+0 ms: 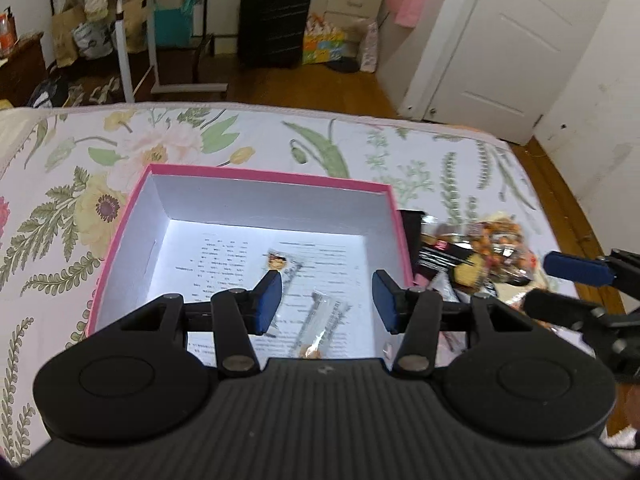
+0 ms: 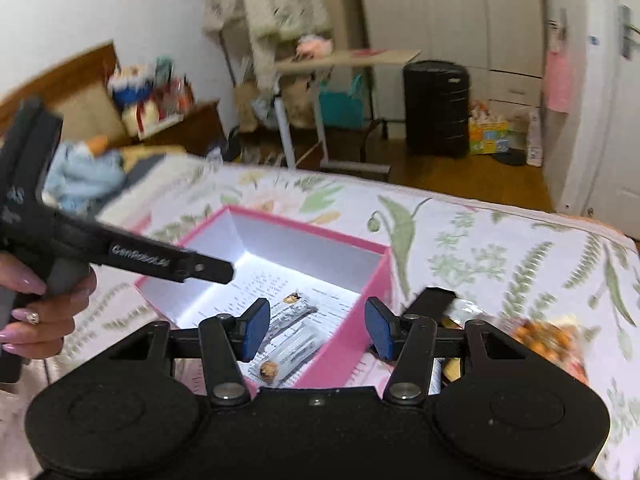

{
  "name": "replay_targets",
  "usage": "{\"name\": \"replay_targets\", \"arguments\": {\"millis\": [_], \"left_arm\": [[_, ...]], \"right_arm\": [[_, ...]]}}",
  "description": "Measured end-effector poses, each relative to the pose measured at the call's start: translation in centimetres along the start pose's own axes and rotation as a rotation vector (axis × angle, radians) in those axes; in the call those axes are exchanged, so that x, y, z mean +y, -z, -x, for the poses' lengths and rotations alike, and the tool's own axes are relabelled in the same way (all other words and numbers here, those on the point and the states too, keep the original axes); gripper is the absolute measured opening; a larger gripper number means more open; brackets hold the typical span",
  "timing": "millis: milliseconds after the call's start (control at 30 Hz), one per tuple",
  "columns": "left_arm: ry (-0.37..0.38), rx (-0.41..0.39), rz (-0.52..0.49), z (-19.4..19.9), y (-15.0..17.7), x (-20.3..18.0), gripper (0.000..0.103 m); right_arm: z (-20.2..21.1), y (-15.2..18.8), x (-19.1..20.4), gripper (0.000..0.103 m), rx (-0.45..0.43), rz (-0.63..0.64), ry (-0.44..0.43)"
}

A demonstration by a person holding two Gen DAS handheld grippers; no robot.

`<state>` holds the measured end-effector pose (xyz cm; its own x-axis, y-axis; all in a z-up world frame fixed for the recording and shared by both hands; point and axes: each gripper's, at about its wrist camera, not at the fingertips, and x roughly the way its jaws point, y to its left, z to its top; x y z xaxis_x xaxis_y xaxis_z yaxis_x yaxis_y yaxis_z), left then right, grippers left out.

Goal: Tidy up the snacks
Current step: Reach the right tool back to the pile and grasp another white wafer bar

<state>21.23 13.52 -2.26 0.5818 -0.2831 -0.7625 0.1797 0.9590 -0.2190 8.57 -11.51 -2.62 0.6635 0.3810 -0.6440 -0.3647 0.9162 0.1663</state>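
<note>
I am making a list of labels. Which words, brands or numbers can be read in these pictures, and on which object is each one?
"GenRobot.AI": on the side of the left gripper, in white.
"AS": part of a word on that gripper's body, the rest cut off.
Printed sheet on the pink box floor: too small to read.
Snack wrappers: blurred, unreadable.

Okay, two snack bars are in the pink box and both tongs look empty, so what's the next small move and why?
Probably swing the right tongs over to the snack pile beside the pink box and pick one packet. Both the right and the left tongs are open with nothing between the pads, two snack bars already lie inside, and loose snacks remain on the bedspread nearest the right side.
</note>
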Motion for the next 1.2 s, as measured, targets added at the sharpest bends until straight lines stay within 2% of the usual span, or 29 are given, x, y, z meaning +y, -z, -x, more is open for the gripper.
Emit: {"name": "replay_targets", "arguments": {"millis": [233,433,533,600,800,900,1000,1133,1200], "left_arm": [[0.083,0.035,0.021,0.9,2.6,-2.8,0.046],[0.137,0.040,0.026,-0.2,5.1,-6.3,0.042],[0.170,0.007,0.038,-1.1,6.1,-8.1,0.036],[0.165,0.001,0.035,-1.8,6.5,-9.5,0.036],[0.112,0.005,0.011,-6.1,7.4,-13.4,0.036],[0.085,0.065,0.057,-9.5,7.7,-14.4,0.036],[0.085,0.083,0.154,-13.0,8.0,-14.5,0.036],[0.048,0.088,0.172,-16.0,8.6,-15.1,0.036],[0.033,0.091,0.176,-17.1,8.8,-15.2,0.037]], "right_arm": [[3.5,3.2,-2.6,0.058,0.061,0.001,0.043],[3.3,5.7,-3.9,0.052,0.144,0.121,0.056],[2.5,7.4,-4.7,0.051,0.119,0.161,0.074],[1.7,8.4,-5.1,0.051,0.102,0.174,0.057],[-1.8,11.0,-7.3,0.051,0.156,0.107,0.144],[-3.0,12.0,-7.7,0.051,0.192,0.115,0.175],[-4.1,13.0,-8.0,0.051,0.223,0.112,0.177],[-5.8,14.2,-8.1,0.051,0.257,0.150,0.200],[-6.6,15.0,-7.9,0.051,0.269,0.205,0.242]]}}
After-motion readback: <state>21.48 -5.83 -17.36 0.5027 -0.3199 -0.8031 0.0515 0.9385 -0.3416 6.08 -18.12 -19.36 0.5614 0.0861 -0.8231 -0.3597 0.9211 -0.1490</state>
